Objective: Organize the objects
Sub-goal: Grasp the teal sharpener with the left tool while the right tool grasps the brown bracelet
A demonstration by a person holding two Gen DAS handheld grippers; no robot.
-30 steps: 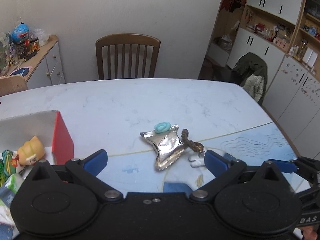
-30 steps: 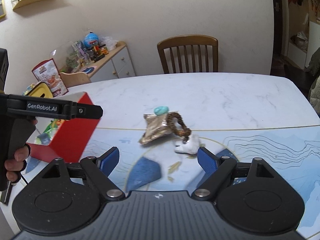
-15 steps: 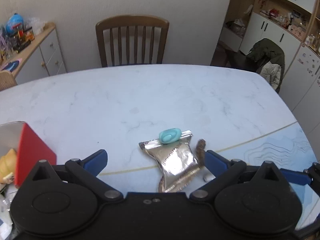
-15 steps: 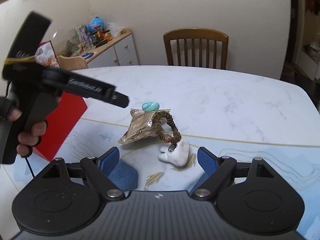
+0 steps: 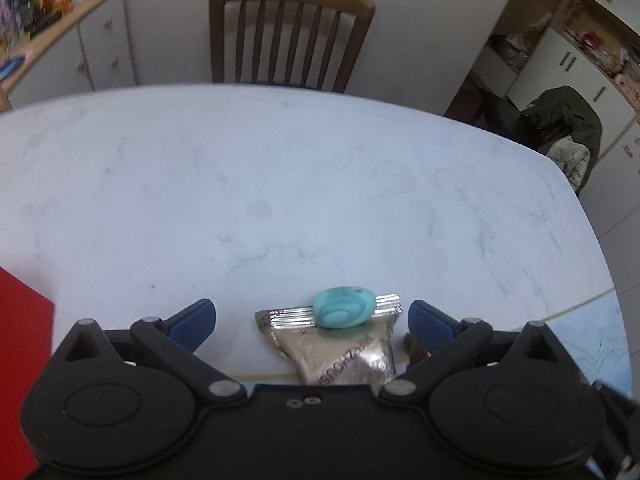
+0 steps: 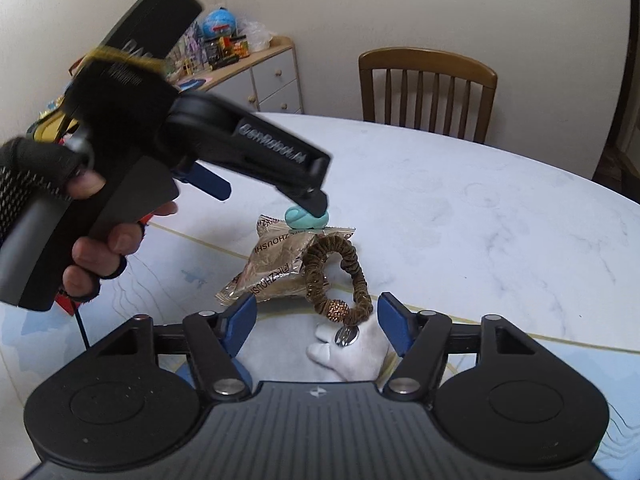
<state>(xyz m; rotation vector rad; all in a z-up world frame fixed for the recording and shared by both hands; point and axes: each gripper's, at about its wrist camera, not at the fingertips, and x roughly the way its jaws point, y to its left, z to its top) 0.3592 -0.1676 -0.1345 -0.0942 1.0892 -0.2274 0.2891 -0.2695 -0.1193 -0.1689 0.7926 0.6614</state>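
we see the small teal object (image 5: 344,307) lying on the crimped far edge of the foil snack packet (image 5: 340,346) on the white marble table (image 5: 280,184). our left gripper (image 5: 311,319), tilted steeply down in a gloved hand (image 6: 60,208), brackets it with jaws wide apart, not pressing it. beside the packet the brown hair tie (image 6: 338,276) leans over a white plush toy (image 6: 352,354). our right gripper (image 6: 316,322) points down at them; its jaws have just been closing, the hair tie between them, untouched. a red box (image 5: 22,364) sits left.
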